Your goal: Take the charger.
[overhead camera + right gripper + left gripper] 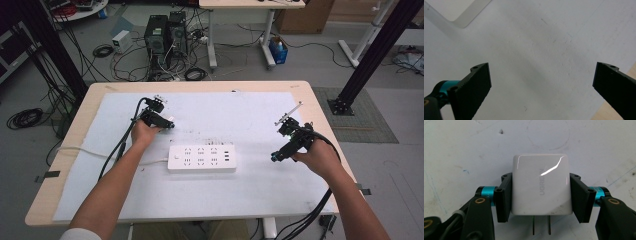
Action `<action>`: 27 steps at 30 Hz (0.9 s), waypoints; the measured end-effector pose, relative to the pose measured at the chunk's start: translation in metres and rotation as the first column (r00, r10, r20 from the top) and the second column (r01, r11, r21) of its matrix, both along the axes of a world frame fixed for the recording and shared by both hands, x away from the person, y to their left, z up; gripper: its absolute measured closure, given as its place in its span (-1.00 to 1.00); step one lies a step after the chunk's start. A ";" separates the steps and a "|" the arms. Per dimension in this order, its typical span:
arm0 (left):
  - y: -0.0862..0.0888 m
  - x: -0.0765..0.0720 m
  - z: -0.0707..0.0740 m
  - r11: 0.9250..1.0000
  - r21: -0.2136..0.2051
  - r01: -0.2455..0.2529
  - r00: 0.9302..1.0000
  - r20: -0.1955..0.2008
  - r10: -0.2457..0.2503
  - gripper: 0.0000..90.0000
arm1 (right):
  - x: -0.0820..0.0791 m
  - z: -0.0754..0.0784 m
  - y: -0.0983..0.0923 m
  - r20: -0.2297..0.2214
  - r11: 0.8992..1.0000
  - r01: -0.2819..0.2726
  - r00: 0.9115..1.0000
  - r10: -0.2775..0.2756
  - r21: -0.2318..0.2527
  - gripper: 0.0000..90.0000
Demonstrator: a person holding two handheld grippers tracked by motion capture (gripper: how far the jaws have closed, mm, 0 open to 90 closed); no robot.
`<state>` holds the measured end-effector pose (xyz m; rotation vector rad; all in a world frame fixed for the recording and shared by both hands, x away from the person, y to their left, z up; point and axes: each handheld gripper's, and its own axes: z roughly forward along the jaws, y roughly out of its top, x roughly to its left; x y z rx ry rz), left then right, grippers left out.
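Observation:
A white plug-in charger (540, 184) marked UGREEN lies on the white mat (225, 112), its two metal prongs pointing toward the camera in the left gripper view. My left gripper (541, 195) is shut on it, one black pad pressed against each side. In the high view the left gripper (169, 123) sits at the mat's left, just beyond a white power strip (201, 158). My right gripper (275, 157) hovers right of the strip with its jaws wide apart. Between them the right gripper (541, 87) has nothing but bare mat. A corner of the power strip (461, 10) shows at upper left.
The strip's white cord (80, 150) runs off the wooden table's (65, 165) left edge. Beyond the table are computer towers (165, 35), floor cables, and black frame posts (370, 55) on both sides.

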<state>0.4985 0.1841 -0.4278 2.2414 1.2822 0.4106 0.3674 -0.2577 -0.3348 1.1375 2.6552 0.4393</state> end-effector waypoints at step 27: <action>0.012 -0.030 0.053 0.992 -0.079 0.100 0.989 0.117 -0.090 -0.05 | -0.005 0.002 0.000 0.020 1.000 0.012 1.000 -0.012 0.018 -0.98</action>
